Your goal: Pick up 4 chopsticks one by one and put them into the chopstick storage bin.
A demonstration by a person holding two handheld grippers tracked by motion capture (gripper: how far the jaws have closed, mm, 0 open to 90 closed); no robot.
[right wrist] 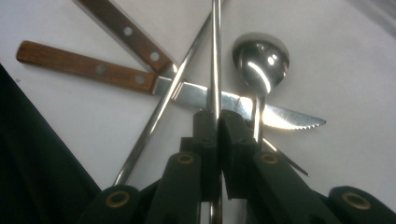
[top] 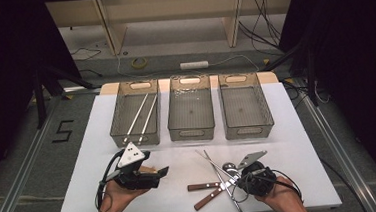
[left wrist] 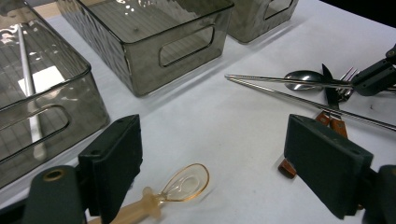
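The white table [top: 298, 128] gives plenty of bare room ahead of both tools, and three grey bins stand in a row across its far side; the left bin [top: 122, 121] already holds two metal chopsticks, so I'd judge that's where the next one belongs. The right gripper [right wrist: 218, 122] has its jaws pinched narrow on one metal chopstick [right wrist: 215, 56], gripping it partway along with the long end running straight out ahead of the jaws. That stick lies in a heap: a second chopstick [right wrist: 154, 121] crosses just to its left, a wooden-handled knife [right wrist: 93, 70] runs crosswise right under the jaw tips, and a steel spoon [right wrist: 260, 58] sits just to the right. Best to lift straight up first, so the stick comes clear without dragging the knife or spoon, then swing the long end over the bin wall rather than into it. The left gripper [left wrist: 212, 154] waits with jaws wide, holding nothing, an amber plastic spoon [left wrist: 187, 183] on the table just below them, near its left jaw
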